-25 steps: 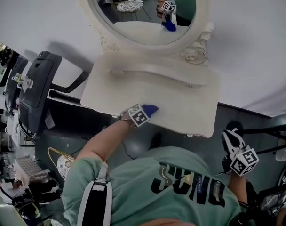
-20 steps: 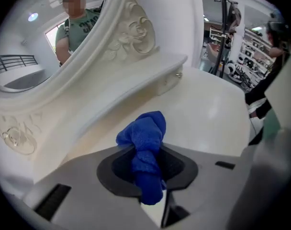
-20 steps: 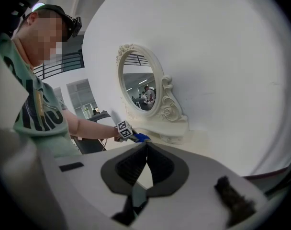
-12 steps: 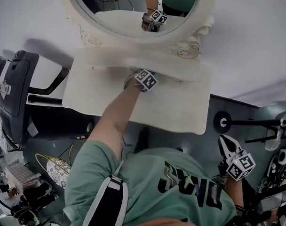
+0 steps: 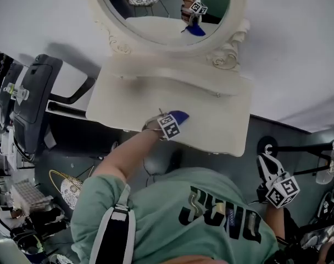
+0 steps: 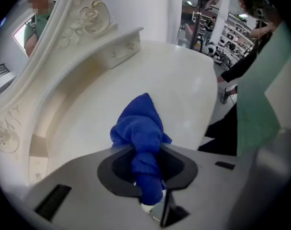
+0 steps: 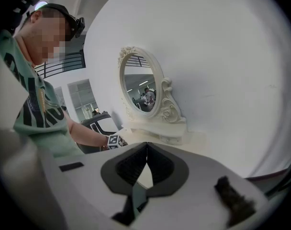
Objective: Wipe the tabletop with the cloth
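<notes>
Left tongs (image 6: 146, 176) clamped on blue cloth (image 6: 140, 133); cloth bunch rests on cream tabletop (image 6: 184, 95), mirror frame (image 6: 83, 18) left.

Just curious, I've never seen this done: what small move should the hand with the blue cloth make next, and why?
Probably slide the cloth sideways to the right along the tabletop. The left gripper is shut on the cloth, which sits near the front edge, and bare tabletop stretches to its right.
</notes>
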Motion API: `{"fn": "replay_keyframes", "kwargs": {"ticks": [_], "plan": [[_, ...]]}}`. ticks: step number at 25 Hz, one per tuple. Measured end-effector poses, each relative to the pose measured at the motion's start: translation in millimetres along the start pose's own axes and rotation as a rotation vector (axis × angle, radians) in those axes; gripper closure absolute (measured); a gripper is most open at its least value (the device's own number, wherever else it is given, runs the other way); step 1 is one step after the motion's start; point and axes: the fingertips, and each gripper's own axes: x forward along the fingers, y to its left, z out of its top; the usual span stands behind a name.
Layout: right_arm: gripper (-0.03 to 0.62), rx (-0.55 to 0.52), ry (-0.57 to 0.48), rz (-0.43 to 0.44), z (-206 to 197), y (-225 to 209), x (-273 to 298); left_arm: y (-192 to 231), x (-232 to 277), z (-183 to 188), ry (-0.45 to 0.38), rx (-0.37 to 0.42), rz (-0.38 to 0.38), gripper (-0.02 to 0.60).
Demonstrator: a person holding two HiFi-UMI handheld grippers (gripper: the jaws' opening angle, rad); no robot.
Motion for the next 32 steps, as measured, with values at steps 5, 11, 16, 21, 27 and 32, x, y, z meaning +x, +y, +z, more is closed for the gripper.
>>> {"fn": "replay_keyframes", "kwargs": {"ticks": [5, 11, 16, 21, 27, 32], "plan": [[0.582, 0.000, -0.050, 0.043, 2, 0, -7, -73, -14, -37, 0.051, 0.029, -0.060, 0.482], [0.582, 0.012, -0.106, 0.052, 10, -2, -11, -149, -7, -100, 0.183, 0.058, -0.243, 0.482], [0.582, 0.039, -0.085, 0.007, 0, -13, -15, -29, -38, 13, -0.114, -0.065, -0.067, 0.482], [0.582, 0.042, -0.035, -0.038, -4, -11, -13, 86, -26, 112, -0.187, -0.087, 0.102, 0.482], [0.582, 0.058, 0.022, -0.109, -19, -19, -19, 151, 31, 116, -0.071, -0.108, 0.213, 0.480], [0.582, 0.059, 0.061, -0.114, -24, -15, -17, 146, 33, 120, -0.100, -0.147, 0.205, 0.483]]}}
